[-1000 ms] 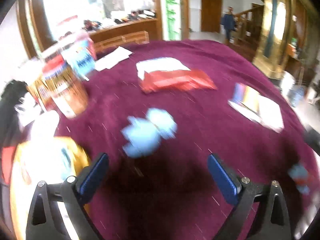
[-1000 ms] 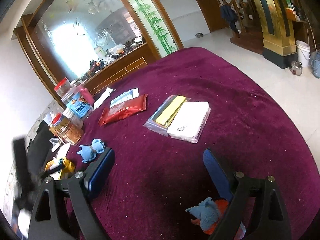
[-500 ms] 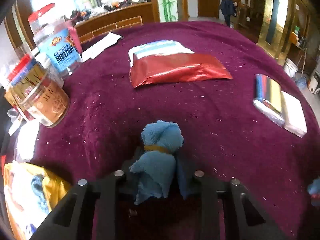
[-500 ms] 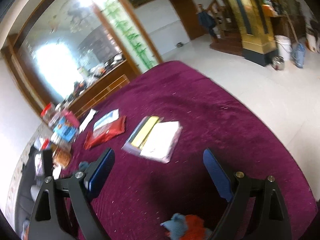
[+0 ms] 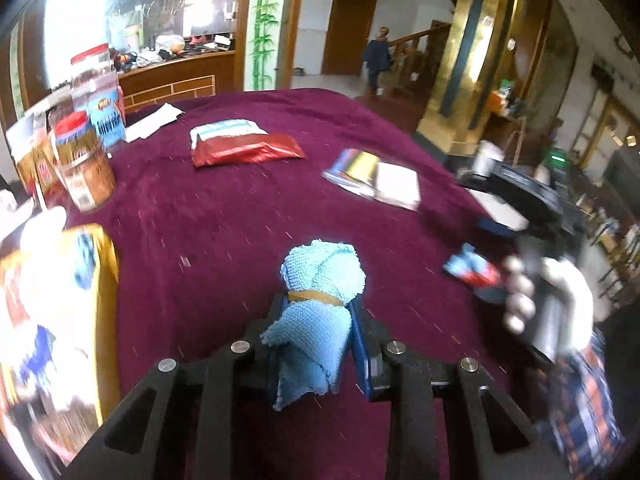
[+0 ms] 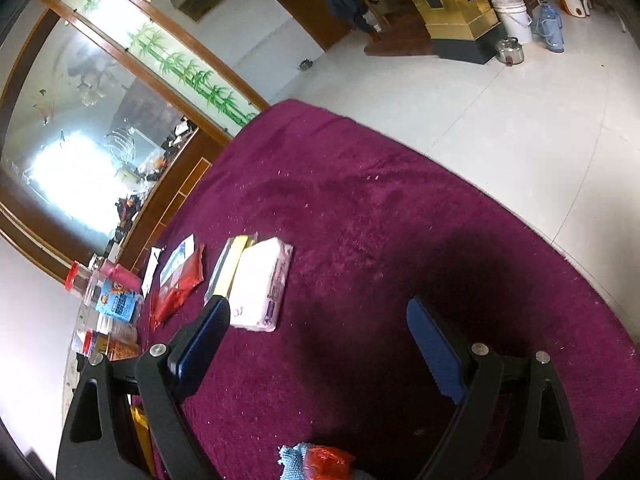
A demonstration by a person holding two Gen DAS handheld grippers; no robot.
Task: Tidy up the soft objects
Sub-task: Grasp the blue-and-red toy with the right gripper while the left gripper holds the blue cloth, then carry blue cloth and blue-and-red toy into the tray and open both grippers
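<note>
My left gripper point(image 5: 318, 340) is shut on a light blue cloth toy point(image 5: 320, 304) tied with a tan band, held above the maroon tablecloth point(image 5: 224, 216). A second soft toy, blue and red point(image 5: 474, 272), lies on the cloth to the right, beside the hand holding the other gripper. My right gripper point(image 6: 316, 336) is open and empty above the cloth; the blue and red toy point(image 6: 316, 460) lies below it at the bottom edge.
A red foil packet point(image 5: 246, 150) with a white pack behind it, and a flat white-and-yellow pack point(image 5: 376, 178), lie mid-table. Jars and a snack bottle point(image 5: 86, 164) stand at the left. A yellow bag point(image 5: 52, 312) sits near left. The table edge curves right point(image 6: 520, 216).
My left gripper closed on the blue cloth toy and lifted it off the cloth. My right gripper swung and stayed open above the blue and red toy.
</note>
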